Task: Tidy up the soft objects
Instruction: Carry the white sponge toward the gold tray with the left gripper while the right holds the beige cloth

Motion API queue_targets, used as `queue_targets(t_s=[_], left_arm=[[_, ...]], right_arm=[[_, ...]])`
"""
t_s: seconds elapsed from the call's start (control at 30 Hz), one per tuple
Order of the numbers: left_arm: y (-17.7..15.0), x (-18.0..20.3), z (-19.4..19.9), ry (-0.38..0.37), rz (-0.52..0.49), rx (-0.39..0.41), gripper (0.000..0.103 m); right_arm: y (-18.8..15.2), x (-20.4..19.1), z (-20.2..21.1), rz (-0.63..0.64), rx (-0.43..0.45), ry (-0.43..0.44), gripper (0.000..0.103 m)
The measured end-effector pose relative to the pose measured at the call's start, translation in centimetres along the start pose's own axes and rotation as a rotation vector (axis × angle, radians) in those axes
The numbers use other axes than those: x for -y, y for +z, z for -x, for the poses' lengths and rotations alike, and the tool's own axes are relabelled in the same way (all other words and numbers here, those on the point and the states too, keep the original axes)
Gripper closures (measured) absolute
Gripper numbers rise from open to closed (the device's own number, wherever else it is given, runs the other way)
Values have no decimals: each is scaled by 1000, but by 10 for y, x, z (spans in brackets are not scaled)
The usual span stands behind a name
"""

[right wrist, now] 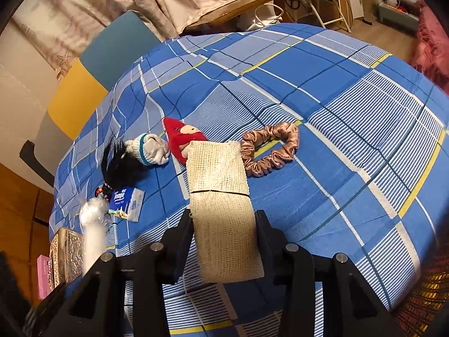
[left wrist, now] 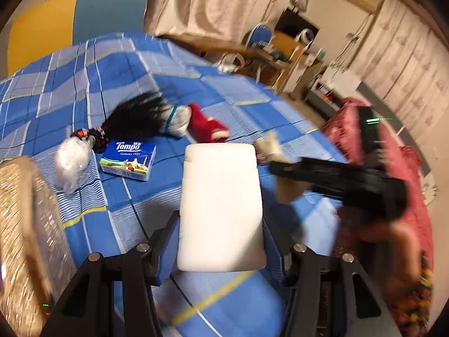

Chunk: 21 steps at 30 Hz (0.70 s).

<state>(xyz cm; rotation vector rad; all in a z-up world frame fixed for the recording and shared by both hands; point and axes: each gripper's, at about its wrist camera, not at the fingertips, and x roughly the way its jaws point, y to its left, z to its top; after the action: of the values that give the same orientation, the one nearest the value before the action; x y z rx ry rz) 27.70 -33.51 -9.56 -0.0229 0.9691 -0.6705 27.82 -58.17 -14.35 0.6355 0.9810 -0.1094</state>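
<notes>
Left gripper (left wrist: 221,241) is pinching a white foam pad (left wrist: 221,207), held up over the bed (left wrist: 118,84). Right gripper (right wrist: 224,236) has its fingers clamped on a beige mesh pouch (right wrist: 221,196), also above the blue plaid bedding. Further out there's a tissue pack (left wrist: 127,163) reading "Tempo, Germany 1929", a crinkly plastic bag (left wrist: 71,165), a black-haired doll (left wrist: 146,118), a red plush toy (left wrist: 207,127) and a pink satin scrunchie (right wrist: 270,148). Woven basket (left wrist: 22,224) sits at the left.

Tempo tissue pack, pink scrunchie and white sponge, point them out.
Tempo tissue pack (left wrist: 127,160): left wrist view, printed top face.
pink scrunchie (right wrist: 270,147): right wrist view, ruffled band.
white sponge (left wrist: 221,207): left wrist view, flat face.
</notes>
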Motion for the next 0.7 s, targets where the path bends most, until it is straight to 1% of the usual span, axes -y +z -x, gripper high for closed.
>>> queue_targets(t_s=[0.07,0.17,0.23,0.33,0.4,0.47,0.6,0.67,0.7], left_arm=[[-6,9,19,-41,-14,14,48],[-15,19,48,-74,-43,45,48],[-18,19,65,-90,-42,71,48],[-24,12,96,-103,-33,118,48],[-28,6,118,-96,-34,153,48],[-34,-4,136,-83,-28,183,48],[-50,-39,170,-64,37,219,48],[-61,-61,184,-38,85,235,48],[-65,-70,188,-36,108,241,48]], right_arm=[[-1,0,0,6,-1,6,58],[0,-2,2,16,10,17,58],[0,-2,4,18,23,28,58],[0,-4,10,29,59,39,59],[0,-9,15,50,90,42,59],[1,-13,20,77,117,45,59],[2,-17,25,88,145,81,59],[0,-20,26,102,148,62,59],[-2,-23,24,114,141,28,59]])
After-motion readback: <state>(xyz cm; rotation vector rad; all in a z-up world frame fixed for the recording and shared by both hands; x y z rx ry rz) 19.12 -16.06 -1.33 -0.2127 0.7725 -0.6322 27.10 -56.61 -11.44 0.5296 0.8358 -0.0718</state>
